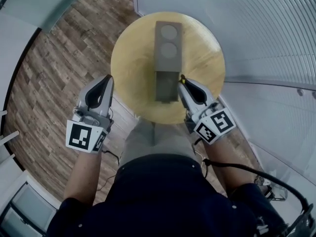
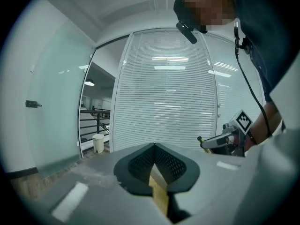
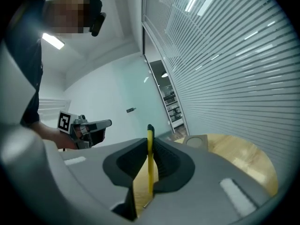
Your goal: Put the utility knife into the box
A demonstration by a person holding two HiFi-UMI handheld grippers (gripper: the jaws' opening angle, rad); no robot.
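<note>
No legible text, brand, number or sign in any view. Only black-and-white coded square markers (image 1: 85,136), one each on the left tool (image 1: 105,79) and the right tool (image 1: 182,81).

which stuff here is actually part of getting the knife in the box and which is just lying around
Part of the job:
- utility knife, clamped in the right hand-held gripper
- grey box
- round table on which the box stands

Just about:
- left hand-held gripper, shut and empty, off the table's edge
- white bin in the background
- black cable at the person's side
</note>
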